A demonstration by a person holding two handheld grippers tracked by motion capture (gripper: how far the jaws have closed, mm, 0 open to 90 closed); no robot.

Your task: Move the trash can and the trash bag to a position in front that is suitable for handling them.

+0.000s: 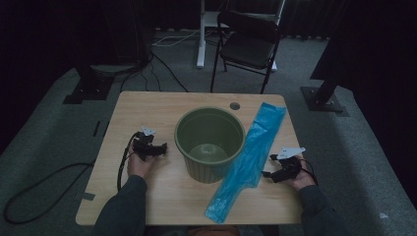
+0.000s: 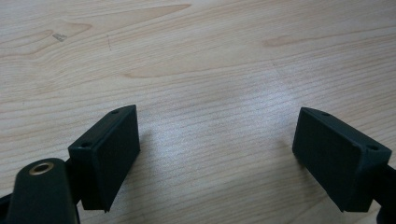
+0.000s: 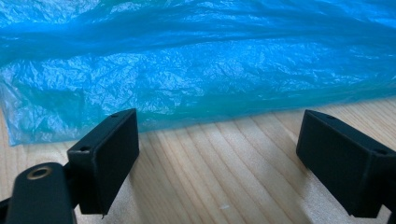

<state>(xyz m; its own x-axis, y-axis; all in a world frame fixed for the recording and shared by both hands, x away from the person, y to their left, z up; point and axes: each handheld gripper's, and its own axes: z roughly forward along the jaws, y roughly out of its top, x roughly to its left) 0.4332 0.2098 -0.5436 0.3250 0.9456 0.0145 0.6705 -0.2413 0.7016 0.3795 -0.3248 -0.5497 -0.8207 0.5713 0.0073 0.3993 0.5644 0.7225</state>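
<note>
My right gripper (image 3: 219,163) has its jaws spread wide with nothing between them but bare wood, and they point straight at the long edge of the blue plastic bag (image 3: 196,70), which lies just ahead of the pads, near but not touching. My left gripper (image 2: 217,158) stands just as wide, jaws apart over plain tabletop, holding nothing.

From the high view, the right gripper (image 1: 284,169) rests near the table's right edge, just beside the bag (image 1: 251,157). The bag lies flat in a long strip, running from the far right of the table (image 1: 147,196) down toward the near edge and passing close along the right side of the green bin (image 1: 210,142). The left gripper (image 1: 150,147) sits on the other side of the bin, well apart from the bag.

I judge the bag to be very light, thin and limp: it will crumple, slide on the wood and billow rather than keep any shape. The film looks slick, so a shallow pinch may slip. I would take it at the near long edge, sliding one pad under the film, or at an end, where it likely opens, if it is to line the bin.
</note>
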